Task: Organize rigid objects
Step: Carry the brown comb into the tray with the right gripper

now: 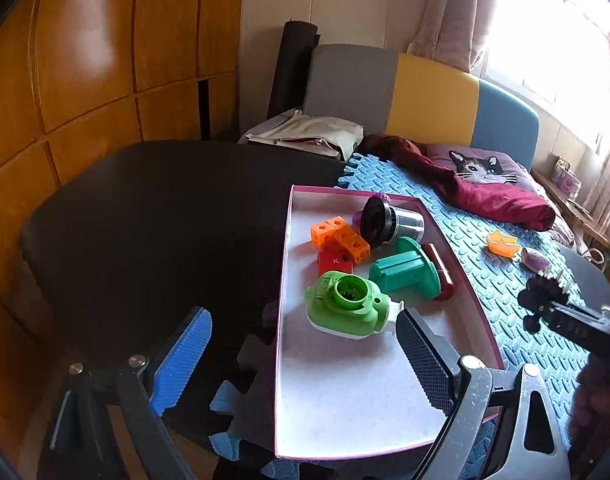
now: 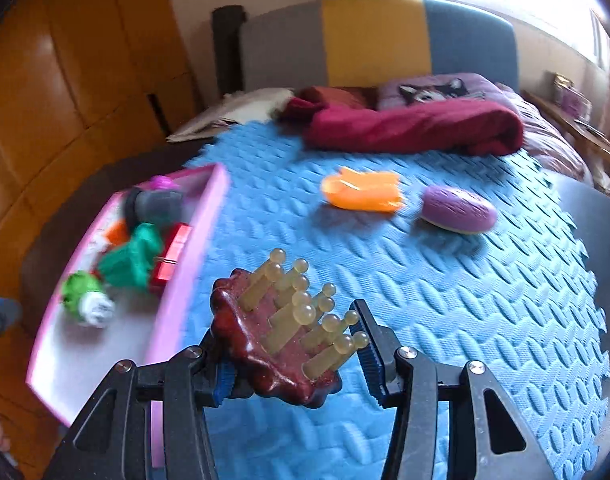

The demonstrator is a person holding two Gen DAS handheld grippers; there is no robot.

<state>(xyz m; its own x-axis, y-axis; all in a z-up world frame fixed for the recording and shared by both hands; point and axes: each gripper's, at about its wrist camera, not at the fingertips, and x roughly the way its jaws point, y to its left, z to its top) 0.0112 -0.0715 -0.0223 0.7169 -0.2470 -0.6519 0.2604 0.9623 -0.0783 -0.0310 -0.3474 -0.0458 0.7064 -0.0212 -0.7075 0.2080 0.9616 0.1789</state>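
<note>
My right gripper (image 2: pixel 293 354) is clamped on the brush (image 2: pixel 279 342), bristles up, over the blue mat (image 2: pixel 445 320) just right of the pink tray (image 2: pixel 193 272). My left gripper (image 1: pixel 305 356) is spread wide, empty, over the tray's near end. 2 items lie on the mat: orange piece (image 2: pixel 363 191), purple oval (image 2: pixel 457 210).
</note>
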